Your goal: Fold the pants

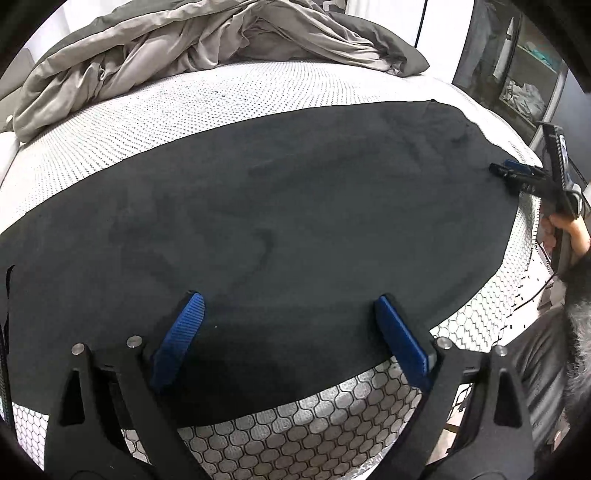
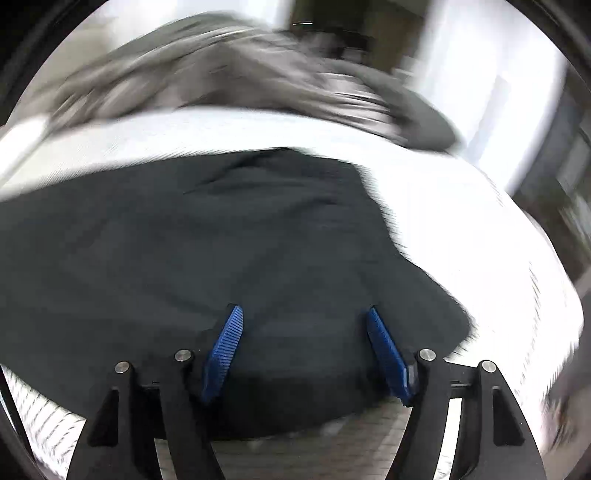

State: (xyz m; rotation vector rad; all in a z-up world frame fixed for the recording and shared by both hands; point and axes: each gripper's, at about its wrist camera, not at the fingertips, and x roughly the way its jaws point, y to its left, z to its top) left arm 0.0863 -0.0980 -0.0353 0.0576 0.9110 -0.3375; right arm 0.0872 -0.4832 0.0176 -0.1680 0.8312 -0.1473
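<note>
Black pants [image 1: 288, 221] flat on mattress [image 1: 221, 99]: soft, limp, light. Left gripper [image 1: 288, 321] and right gripper [image 2: 304, 332] jaws spread, empty; pinch the near hem beneath them.

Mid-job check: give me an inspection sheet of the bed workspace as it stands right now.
Surface: mattress with white dotted top and honeycomb-patterned side, bare except as listed.
Job's things: black pants spread flat along the near edge, a few shallow creases.
Clutter: crumpled grey bedding heaped at the far side, clear of the pants.
Grippers: left gripper open above the pants' near edge; right gripper open over the pants' end, nothing between the pads; its view is blurred.
Cables: dark cord down the far wall.
Surroundings: shelf unit with folded items on the right.
</note>
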